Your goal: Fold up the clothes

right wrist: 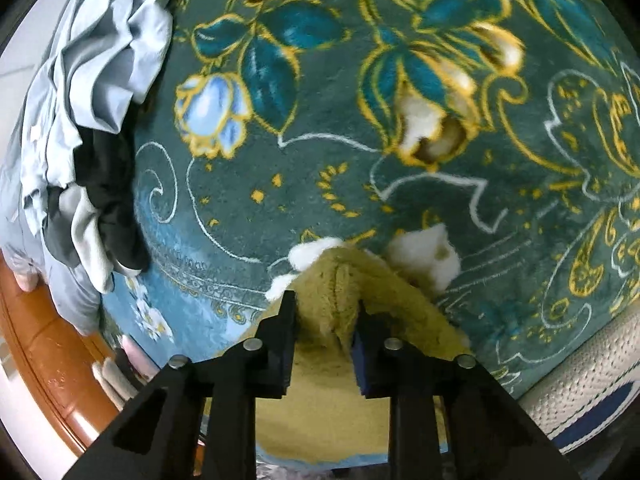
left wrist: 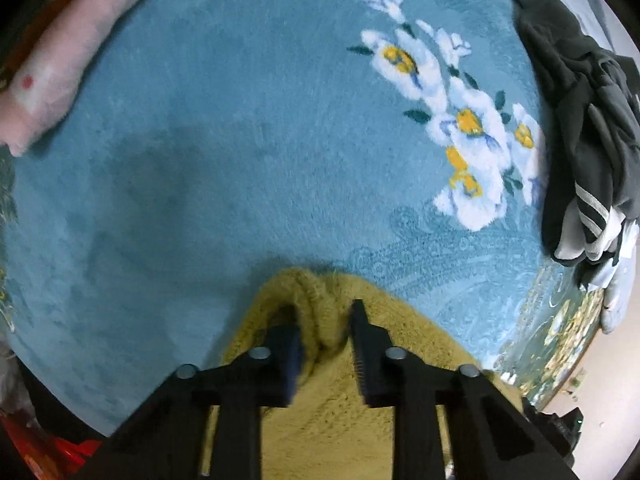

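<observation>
A fuzzy mustard-yellow garment lies on the blue floral blanket. My left gripper is shut on a bunched fold of it near its upper edge; the cloth fills the gap between the black fingers. In the right wrist view the same yellow garment spreads beneath my right gripper, which is shut on a raised ridge of it. Here it rests on the dark teal blanket with gold flower outlines.
A pile of dark clothes with white stripes sits at the blanket's right edge. A pink folded cloth lies at the upper left. Crumpled pale blue fabric and black clothing are heaped at the left, above a brown wooden edge.
</observation>
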Motion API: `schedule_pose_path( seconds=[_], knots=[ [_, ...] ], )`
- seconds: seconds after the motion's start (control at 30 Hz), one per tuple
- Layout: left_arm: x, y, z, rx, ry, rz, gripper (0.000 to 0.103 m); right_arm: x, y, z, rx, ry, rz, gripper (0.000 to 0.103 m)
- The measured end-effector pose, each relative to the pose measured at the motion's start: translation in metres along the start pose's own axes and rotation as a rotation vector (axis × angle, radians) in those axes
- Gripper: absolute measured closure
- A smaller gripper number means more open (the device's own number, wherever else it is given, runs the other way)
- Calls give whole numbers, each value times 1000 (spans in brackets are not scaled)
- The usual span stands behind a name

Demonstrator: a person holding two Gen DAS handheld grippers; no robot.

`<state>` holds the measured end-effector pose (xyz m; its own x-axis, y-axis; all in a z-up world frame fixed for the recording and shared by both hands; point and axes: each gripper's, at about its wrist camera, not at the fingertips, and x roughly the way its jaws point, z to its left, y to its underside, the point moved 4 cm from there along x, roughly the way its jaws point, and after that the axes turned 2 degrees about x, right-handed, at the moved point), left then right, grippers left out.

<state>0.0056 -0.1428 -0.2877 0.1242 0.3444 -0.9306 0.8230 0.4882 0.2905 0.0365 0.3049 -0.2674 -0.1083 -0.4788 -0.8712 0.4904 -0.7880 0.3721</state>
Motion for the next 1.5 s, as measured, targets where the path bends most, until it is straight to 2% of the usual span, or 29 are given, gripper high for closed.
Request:
schedule_pose_path(
  seconds=[0.07,0.17,0.3,0.37,0.43,0.47,0.53,0.63,0.67,0.73,0.8,0.83,0.87,1.03,1.17,1.27,1.37,1.43,1.5],
  knots=[
    [6,10,-3,-20,8,-18,88,-2,-5,1,14,-20,-10,84],
    [13,28,-23,-53,39,-63,89,-10,-15,10,40,-99,-38,87],
    [-13,17,-33,-46,114,-164,89,-20,-32,35,26,-189,-86,87],
    [-24,6,-43,-45,148,-197,89,-20,-43,48,12,-198,-108,87],
    [-25,-24,-81,-35,154,-219,89,-20,-53,59,-5,-203,-128,87],
    [-19,-48,-100,-15,144,-227,89,-20,-58,65,-14,-205,-138,87],
    [-15,-67,-118,39,113,-234,88,-19,-64,71,-25,-195,-147,87],
    [-15,-87,-113,77,50,-191,86,-15,-67,67,-41,-140,-128,87],
    [-10,-93,-116,79,38,-183,83,-11,-65,66,-42,-139,-124,82],
    [-12,-88,-113,71,45,-195,78,-12,-60,60,-37,-149,-125,72],
    [-14,-75,-103,57,22,-209,65,-15,-51,50,-40,-153,-130,60],
    [-15,-67,-97,49,3,-213,58,-15,-44,44,-38,-150,-126,59],
    [-12,-58,-90,40,-6,-208,56,-14,-36,36,-32,-144,-115,58],
    [10,-8,-53,-29,-44,-144,56,0,12,-8,25,-84,-52,58],
    [26,23,-26,-135,-9,-109,56,16,46,-34,75,-65,-21,58],
    [33,34,-16,-177,5,-105,56,34,56,-40,100,-55,10,58],
    [34,37,-11,-188,13,-109,56,44,54,-33,110,-58,0,58],
    [33,36,-11,-164,4,-106,56,48,52,-27,110,-62,-10,59],
    [31,36,-13,-120,-3,-101,56,45,52,-20,94,-66,-23,87]
  ],
)
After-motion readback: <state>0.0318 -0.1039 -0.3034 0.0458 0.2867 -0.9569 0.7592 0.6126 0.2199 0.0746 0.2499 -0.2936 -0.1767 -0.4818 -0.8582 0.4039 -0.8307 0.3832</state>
